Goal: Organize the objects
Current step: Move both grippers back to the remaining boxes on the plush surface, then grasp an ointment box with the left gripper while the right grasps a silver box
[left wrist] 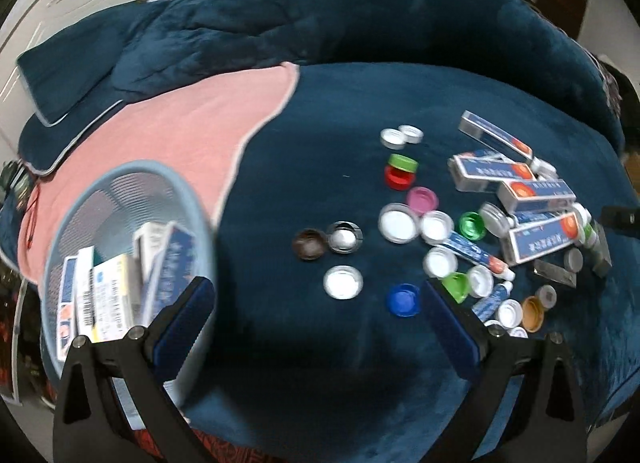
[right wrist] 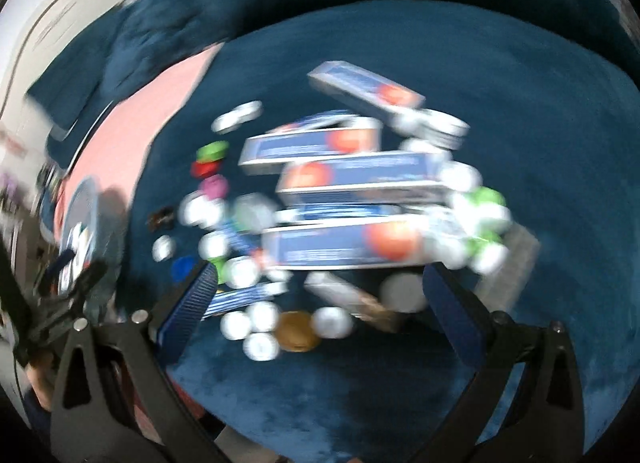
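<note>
Blue boxes [left wrist: 538,189] lie flat, long axes running left-right.

Blue bed [left wrist: 340,135]: caps [left wrist: 398,221], boxes [left wrist: 536,189], basket [left wrist: 132,183].

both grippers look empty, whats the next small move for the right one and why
Probably ease the open right gripper forward onto the nearest blue box: boxes already fill the basket, and this one lies just ahead of its fingers.
</note>
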Tool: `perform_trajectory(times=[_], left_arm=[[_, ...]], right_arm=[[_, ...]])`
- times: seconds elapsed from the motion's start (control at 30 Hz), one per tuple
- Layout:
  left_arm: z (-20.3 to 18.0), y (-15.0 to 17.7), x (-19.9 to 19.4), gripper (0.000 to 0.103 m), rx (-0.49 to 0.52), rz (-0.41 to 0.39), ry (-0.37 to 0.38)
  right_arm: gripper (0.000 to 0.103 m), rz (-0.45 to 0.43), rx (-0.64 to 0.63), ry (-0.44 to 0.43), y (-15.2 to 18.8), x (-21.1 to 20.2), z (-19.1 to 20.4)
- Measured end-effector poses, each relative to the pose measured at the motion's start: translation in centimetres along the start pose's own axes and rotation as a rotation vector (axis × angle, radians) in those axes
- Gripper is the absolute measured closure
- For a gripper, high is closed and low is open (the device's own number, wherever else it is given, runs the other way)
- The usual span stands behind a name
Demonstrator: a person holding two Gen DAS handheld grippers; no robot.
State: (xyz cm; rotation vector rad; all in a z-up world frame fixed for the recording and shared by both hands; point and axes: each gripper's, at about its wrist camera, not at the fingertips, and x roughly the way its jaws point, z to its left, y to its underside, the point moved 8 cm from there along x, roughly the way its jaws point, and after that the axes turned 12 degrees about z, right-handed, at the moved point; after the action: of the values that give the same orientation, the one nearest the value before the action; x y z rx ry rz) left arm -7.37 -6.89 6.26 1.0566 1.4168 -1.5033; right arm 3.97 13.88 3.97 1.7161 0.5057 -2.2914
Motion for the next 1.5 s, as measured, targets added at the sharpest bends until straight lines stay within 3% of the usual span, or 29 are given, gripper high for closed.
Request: perform_trajectory(times=[0.2,0.3,0.43,0.47,0.53,0.6,0.8,1.0,1.17,1.27,1.5], left_arm=[[-3.7,0.3,1.7,0.0,0.066,0.037,0.008],[-5.2,0.4,2.2,0.0,0.103,0.046,0.009],[-6.4,0.3,2.4,0.0,0.128,0.051,0.012],[-6.6,0.2,2.4,0.0,0.132,0.053,0.011],[-7.0,0.1,2.3,0.0,0.147,0.051,0.009],[-7.2,0.0,2.3,0.0,0.158,0.047,0.006],[-10.2,-1.7,2.2,0.0,0.232,0.029,0.053],[-18.9,-6.0,2.0,0.0,0.483,0.015,0.201],[-25.1,-8.2,3.2,0.001,0.754,-0.005,0.134],[-27.9,-8.5,4.3,0.001,0.885,0.004,0.136],[-31.6,-8.2,7.3,0.008,1.037,0.054,0.169]], right_arm=[[0.0,0.031,0.246,0.132,0.9,0.5,-8.8],[0.002,0.075,0.342,0.137,2.0,1.8,-11.7],[0.03,0.093,0.372,0.088,1.9,3.1,-12.8],[0.046,0.094,0.379,0.067,1.8,3.3,-12.9],[0.067,0.097,0.388,0.021,1.9,3.4,-12.9],[0.074,0.076,0.405,0.023,2.1,2.4,-13.2],[0.075,0.03,0.443,-0.006,3.8,-0.6,-14.0],[0.075,0.111,0.449,-0.013,4.3,1.9,-13.8],[0.072,0.146,0.453,0.0,4.2,3.2,-13.2],[0.072,0.146,0.457,-0.01,4.0,3.1,-13.2],[0.072,0.146,0.459,-0.035,3.7,3.3,-13.5]])
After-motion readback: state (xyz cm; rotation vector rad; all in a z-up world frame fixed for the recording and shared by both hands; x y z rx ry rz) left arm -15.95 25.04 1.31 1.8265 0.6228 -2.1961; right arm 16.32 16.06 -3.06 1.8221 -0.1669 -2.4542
